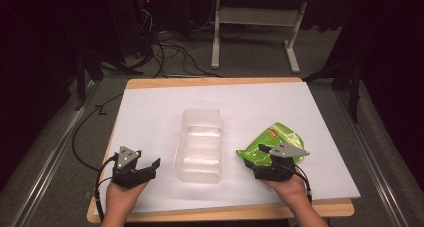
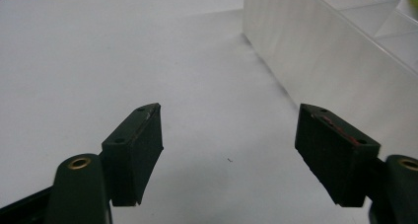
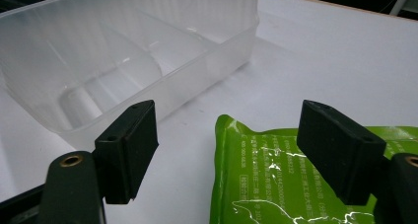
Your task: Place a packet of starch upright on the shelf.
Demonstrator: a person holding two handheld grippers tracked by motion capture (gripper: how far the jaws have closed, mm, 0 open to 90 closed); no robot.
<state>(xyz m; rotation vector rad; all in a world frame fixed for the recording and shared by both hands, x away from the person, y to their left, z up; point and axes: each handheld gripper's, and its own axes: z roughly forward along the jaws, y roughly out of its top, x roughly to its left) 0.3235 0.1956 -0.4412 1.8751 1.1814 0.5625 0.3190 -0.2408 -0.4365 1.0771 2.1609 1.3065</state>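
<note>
Beside translucent ribbed plastic bin [image 1: 199, 146], glossy crinkled green pouch [image 1: 272, 143] under right gripper [image 3: 229, 150]

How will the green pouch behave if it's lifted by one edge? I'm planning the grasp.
The green pouch looks like thin, creased film lying flat on the table, so it will probably sag rather than stay stiff. Its glossy, reflective surface suggests it may slip between the pads of the right hand-held gripper. It seems light for its size.
</note>
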